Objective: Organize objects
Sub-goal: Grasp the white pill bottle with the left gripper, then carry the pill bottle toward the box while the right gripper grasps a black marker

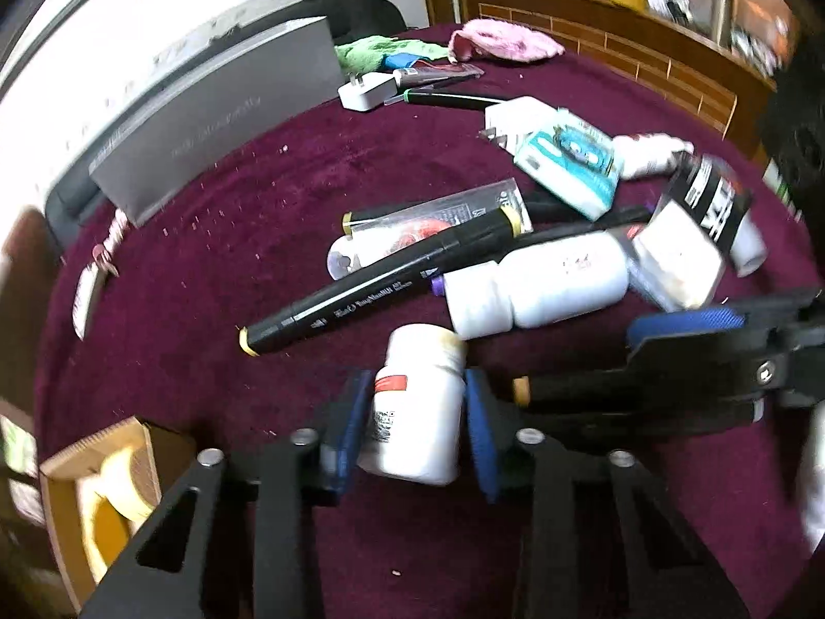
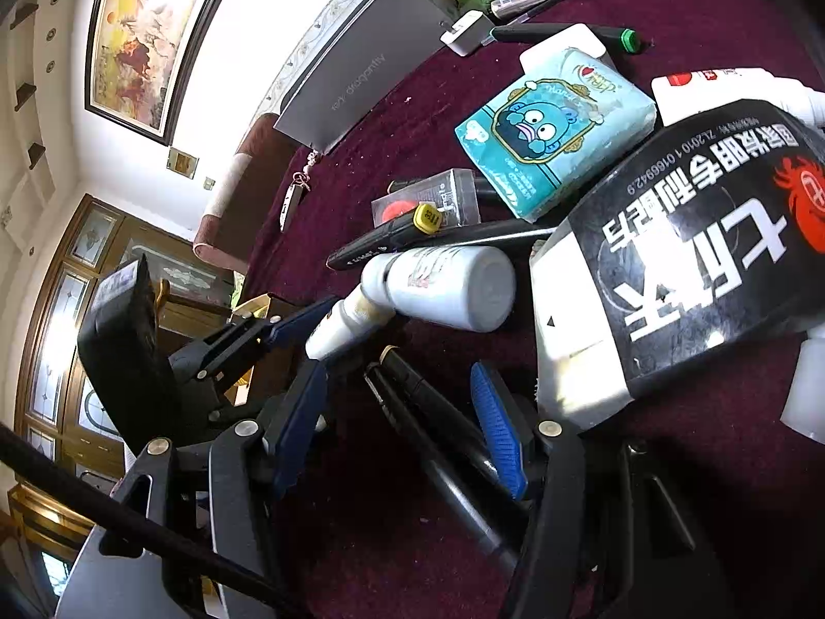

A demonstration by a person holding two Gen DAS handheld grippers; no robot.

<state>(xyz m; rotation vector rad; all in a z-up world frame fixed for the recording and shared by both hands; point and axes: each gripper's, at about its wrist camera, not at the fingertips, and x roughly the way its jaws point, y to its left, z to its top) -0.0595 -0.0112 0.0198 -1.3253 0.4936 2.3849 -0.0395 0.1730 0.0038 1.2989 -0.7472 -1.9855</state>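
Left gripper (image 1: 416, 415): blue pads clamped on either side of a small white pill bottle (image 1: 420, 402), one pad on each flank.
Small white pill bottle: white cap pointing away from the camera, red band on the label; sits low over the maroon tabletop (image 1: 232, 196), whether lifted clear of the cloth cannot be told.
Right gripper (image 2: 407, 412): fingers apart, straddling a dark pen (image 2: 438, 433) lying on the cloth; pads not touching it.
Right gripper, seen from left wrist: enters from the right edge, blue pad showing, just beside the left gripper.
Larger white bottle (image 1: 536, 283): on its side, just beyond the held bottle, cap end pointing left.
Black marker (image 1: 381, 283): long, yellow end caps, lying diagonally, far end resting over a flat clear packet (image 1: 428, 229).
Black-labelled white container (image 2: 686, 268): large in right wrist view, tilted, white characters and a red mark on the band.
Blue tissue pack (image 2: 557, 139): cartoon face on top, behind the container, leaning on other items.
White charger (image 1: 367, 90): prongs up-left, near the grey box (image 1: 216, 118) standing at the tabletop's far edge.
Cloths: green cloth (image 1: 381, 49) and pink cloth (image 1: 505, 41) at the far side.
Cardboard box (image 1: 98, 485): open, at the lower left off the tabletop edge, yellow contents.
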